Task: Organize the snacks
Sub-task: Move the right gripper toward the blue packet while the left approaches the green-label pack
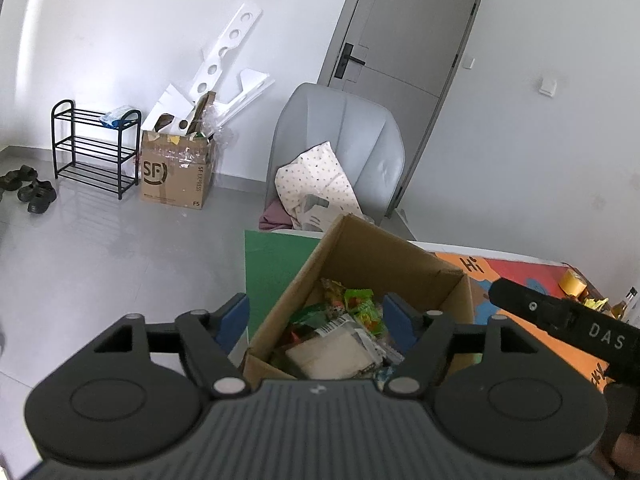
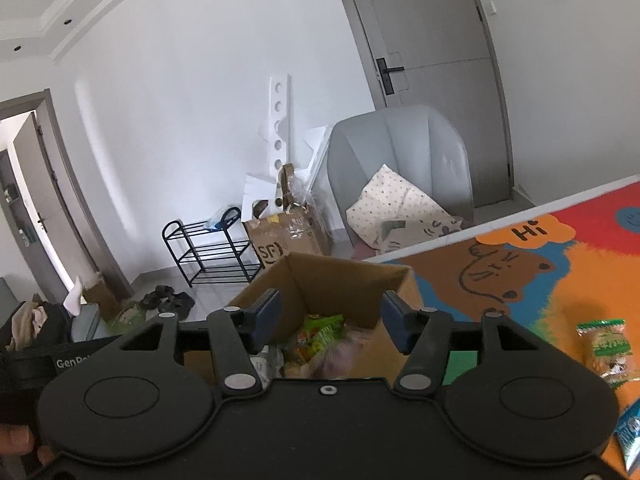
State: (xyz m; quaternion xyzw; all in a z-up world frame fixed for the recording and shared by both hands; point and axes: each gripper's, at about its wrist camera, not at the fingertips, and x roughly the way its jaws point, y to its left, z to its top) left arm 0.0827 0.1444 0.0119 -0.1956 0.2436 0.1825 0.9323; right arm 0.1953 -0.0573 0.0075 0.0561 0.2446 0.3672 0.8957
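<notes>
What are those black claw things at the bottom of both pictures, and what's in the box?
They are grippers, pinching tools a person holds, one in each hand. Each carries a camera looking along its fingers, so each picture looks out from one hand. The left gripper and the right gripper are both open and hold nothing. Both hover over a cardboard box holding snack packets. The box stands on a colourful cartoon mat, where another green snack packet lies to the right.
</notes>
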